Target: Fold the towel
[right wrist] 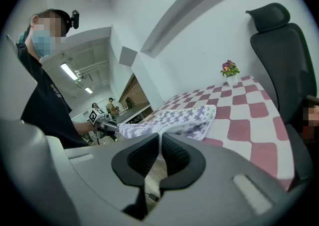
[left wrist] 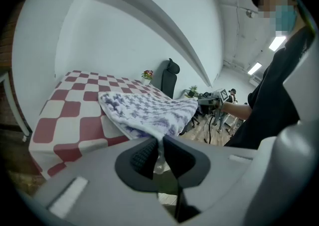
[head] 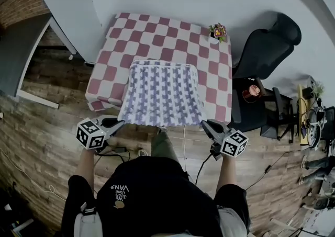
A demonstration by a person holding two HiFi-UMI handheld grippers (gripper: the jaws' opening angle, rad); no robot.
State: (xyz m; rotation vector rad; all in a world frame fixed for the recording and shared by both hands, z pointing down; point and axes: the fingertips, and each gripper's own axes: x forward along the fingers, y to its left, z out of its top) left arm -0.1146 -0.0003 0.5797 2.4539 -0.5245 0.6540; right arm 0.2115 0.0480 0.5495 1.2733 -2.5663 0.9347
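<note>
A purple-and-white patterned towel (head: 162, 94) lies spread over the near half of a table with a red-and-white checked cloth (head: 157, 32). Its near edge hangs stretched between my two grippers, just off the table's front edge. My left gripper (head: 121, 122) is shut on the towel's near left corner, with the cloth pinched between its pads (left wrist: 160, 140). My right gripper (head: 204, 123) is shut on the near right corner, and a thin fold of towel (right wrist: 174, 120) runs into its closed jaws (right wrist: 160, 137). Each gripper view shows the other gripper across the towel.
A small flower pot (head: 217, 32) stands at the table's far right corner. A black office chair (head: 267, 42) and a dark side table with a cup (head: 254, 92) stand to the right. Cables (head: 201, 165) run over the wooden floor by my feet.
</note>
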